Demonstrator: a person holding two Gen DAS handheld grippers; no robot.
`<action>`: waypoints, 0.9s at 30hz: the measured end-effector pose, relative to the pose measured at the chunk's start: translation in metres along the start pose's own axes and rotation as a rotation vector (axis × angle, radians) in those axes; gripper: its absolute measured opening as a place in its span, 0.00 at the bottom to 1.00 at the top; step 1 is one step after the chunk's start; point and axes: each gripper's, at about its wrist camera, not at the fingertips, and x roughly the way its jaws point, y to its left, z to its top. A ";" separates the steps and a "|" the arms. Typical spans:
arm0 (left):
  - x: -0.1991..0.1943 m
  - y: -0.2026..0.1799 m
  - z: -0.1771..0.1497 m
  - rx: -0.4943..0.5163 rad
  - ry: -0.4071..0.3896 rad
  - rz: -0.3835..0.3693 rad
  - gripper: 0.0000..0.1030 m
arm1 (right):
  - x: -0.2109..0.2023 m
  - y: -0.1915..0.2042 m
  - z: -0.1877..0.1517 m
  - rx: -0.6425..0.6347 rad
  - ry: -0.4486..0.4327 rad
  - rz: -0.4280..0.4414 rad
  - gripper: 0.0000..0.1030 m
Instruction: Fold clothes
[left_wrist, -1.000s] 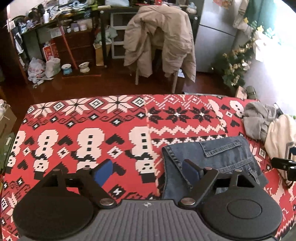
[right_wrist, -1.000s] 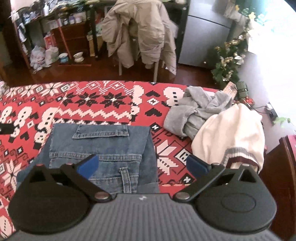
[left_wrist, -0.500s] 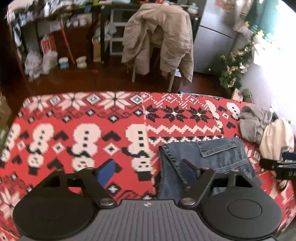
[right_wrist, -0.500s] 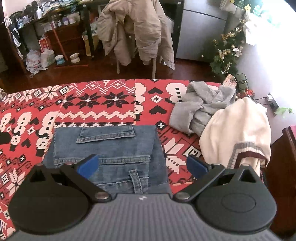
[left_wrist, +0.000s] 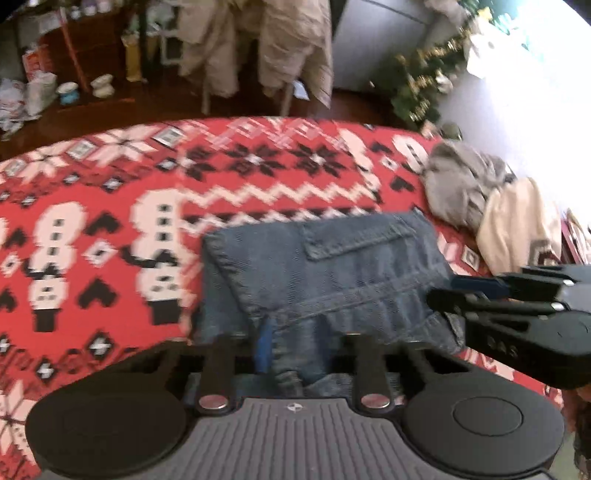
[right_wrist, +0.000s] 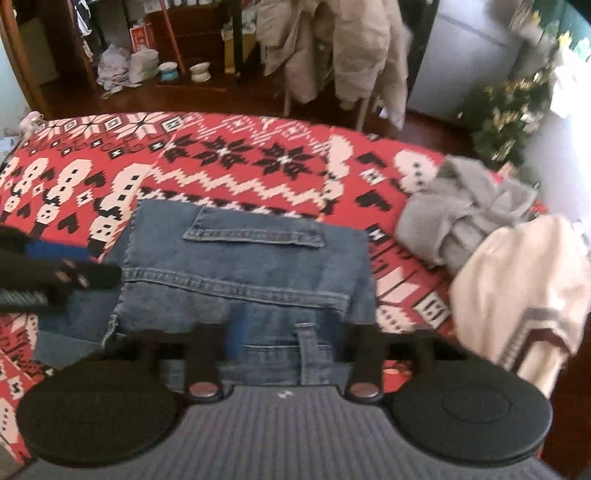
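On the left the red blanket (left_wrist: 92, 206), patterned with white snowmen, black hearts and snowflakes, lies bare up to the edge of the folded jeans (left_wrist: 325, 273), which sit on it near the middle with a pocket flap on the far side and a waistband seam running across. The left gripper (left_wrist: 291, 350) is down at the near left part of the jeans; its jaws have just been closing and now stand nearly together, with a bunch of denim rising between them, one blue pad showing against the cloth; the picture is blurred, but the fabric looks pinched. From the right wrist view this same gripper enters from the left edge as a dark shape (right_wrist: 55, 277) beside the jeans' left side. Further right, the right gripper (right_wrist: 284, 343) is at the near right part of the jeans (right_wrist: 240, 273), over a belt loop; its jaws have also just been closing and stand narrow with denim between them, though the blur keeps me from telling whether the pads press on it. In the left wrist view it reaches in from the right edge (left_wrist: 461, 295), touching the jeans' right side. To the right lie a crumpled grey garment (right_wrist: 461, 218) and, just beside it, a cream sweater (right_wrist: 517, 280) with dark-striped trim.
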 end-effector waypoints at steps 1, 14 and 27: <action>0.003 -0.004 0.002 -0.002 -0.009 -0.003 0.07 | 0.003 -0.001 0.002 0.012 -0.001 0.017 0.22; 0.051 -0.014 0.022 0.036 0.012 0.013 0.03 | 0.061 -0.023 0.023 0.034 0.031 0.028 0.00; 0.034 0.014 0.021 -0.048 0.052 0.067 0.03 | 0.063 -0.066 0.019 0.074 0.060 0.000 0.00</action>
